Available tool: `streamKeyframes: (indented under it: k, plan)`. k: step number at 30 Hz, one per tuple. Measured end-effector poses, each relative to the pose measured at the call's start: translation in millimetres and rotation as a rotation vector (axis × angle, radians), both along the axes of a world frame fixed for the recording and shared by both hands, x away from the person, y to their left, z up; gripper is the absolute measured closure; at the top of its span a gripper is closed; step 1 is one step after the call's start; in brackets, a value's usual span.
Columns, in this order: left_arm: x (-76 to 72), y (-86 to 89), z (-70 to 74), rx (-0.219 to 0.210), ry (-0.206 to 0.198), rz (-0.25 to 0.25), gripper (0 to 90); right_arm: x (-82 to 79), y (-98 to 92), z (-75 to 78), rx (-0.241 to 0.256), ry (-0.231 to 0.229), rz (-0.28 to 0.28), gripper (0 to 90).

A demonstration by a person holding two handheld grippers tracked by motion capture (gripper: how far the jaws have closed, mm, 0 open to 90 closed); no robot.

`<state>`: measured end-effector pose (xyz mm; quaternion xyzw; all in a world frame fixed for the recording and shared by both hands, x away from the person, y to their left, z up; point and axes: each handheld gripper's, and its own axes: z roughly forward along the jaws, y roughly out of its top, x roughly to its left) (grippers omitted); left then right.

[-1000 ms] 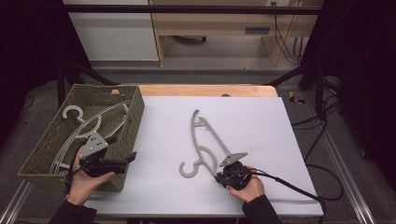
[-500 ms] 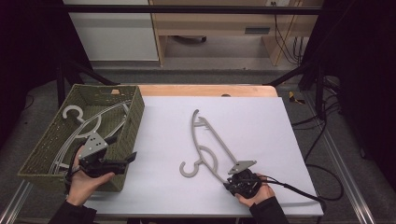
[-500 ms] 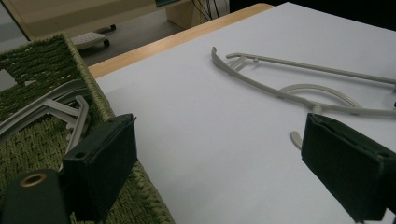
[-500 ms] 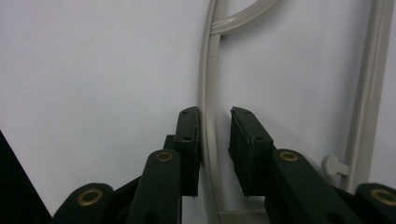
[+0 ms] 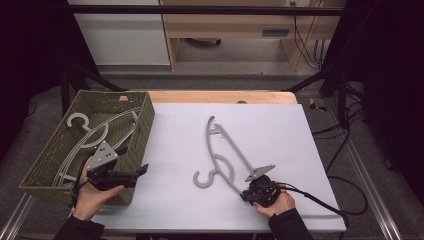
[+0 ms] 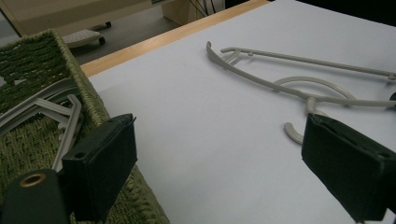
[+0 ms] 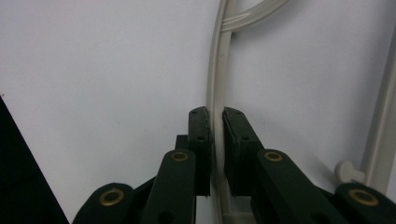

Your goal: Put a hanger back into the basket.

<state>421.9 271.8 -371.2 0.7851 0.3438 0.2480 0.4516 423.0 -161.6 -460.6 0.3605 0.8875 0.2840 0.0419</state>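
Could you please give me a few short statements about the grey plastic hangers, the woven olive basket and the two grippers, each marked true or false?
1. The right gripper has its jaws closed on a bar of the grey plastic hanger on the white table. True.
2. The left gripper is clamped on the basket's rim. False: its jaws stand wide open with nothing between them.
3. The woven olive basket holds other grey hangers. True.
4. The basket sits at the table's right end. False: it sits at the left end in the high view.
5. The hanger on the table lies flat on the white table. True.
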Motion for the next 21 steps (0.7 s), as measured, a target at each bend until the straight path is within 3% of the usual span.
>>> streamKeyframes:
  k: [9,21]
  plan:
    - [-1.1,-1.1,1.8,0.005,-0.009,-0.005,9.7,7.6,-9.6,20.2,0.137,-0.015,0.047,82.6]
    - [-3.0,-6.9,5.6,0.048,-0.028,-0.043,9.2,9.4,-6.5,53.5,0.252,-0.022,0.157,82.8]
